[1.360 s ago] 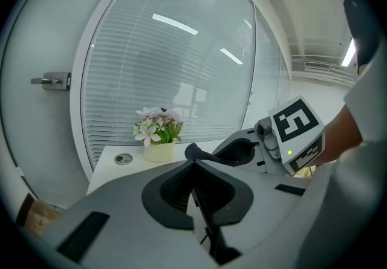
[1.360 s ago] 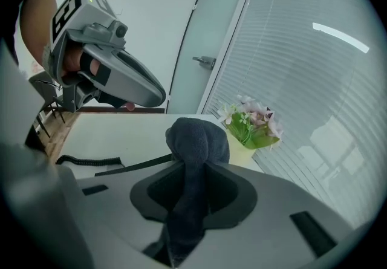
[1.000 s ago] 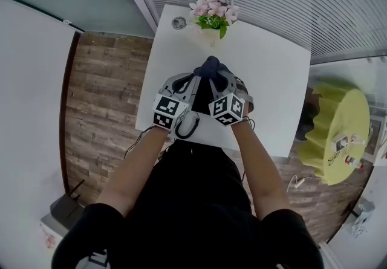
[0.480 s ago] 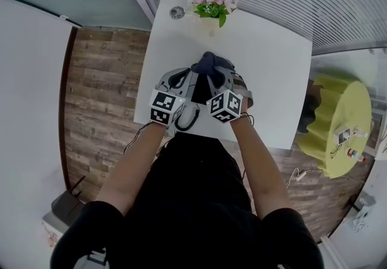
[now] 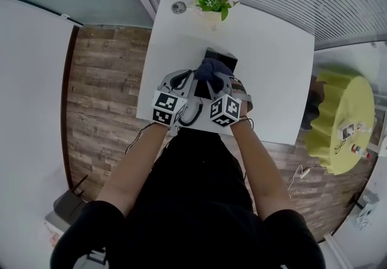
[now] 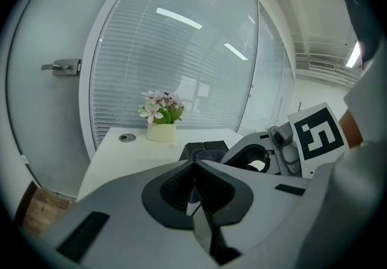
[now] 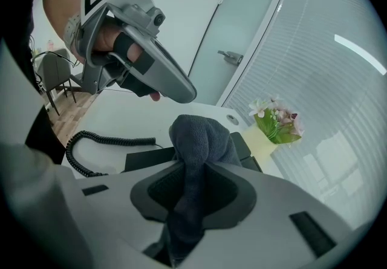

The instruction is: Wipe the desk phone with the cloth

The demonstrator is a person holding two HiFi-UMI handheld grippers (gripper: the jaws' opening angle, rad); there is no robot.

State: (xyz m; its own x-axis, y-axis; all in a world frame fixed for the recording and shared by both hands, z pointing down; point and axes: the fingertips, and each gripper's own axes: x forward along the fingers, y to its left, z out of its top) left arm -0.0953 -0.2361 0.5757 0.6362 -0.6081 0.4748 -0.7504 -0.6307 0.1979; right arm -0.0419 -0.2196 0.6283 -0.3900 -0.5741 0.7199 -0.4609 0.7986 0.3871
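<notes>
The desk phone [image 5: 222, 56], a black one, is placed near the middle of the white table [image 5: 272, 80], in front of a pot of pink flowers [image 5: 213, 5] that is set at the far edge. In the head view its near part is covered by the dark blue-grey cloth [image 7: 199, 132] and by the two grippers. The cloth is gripped between the jaws of the right gripper [image 7: 195, 171], which are closed on it. Its bunched end stands out beyond the jaw tips and is seen over the top of the phone; whether it touches the phone cannot be told. The left gripper [image 6: 195, 164] is held just beside the right one, on its left. Its jaws are pressed together at the tips and nothing is held between them. The coiled black cord [image 7: 91, 139] is laid on the table at the near left side of the phone.
</notes>
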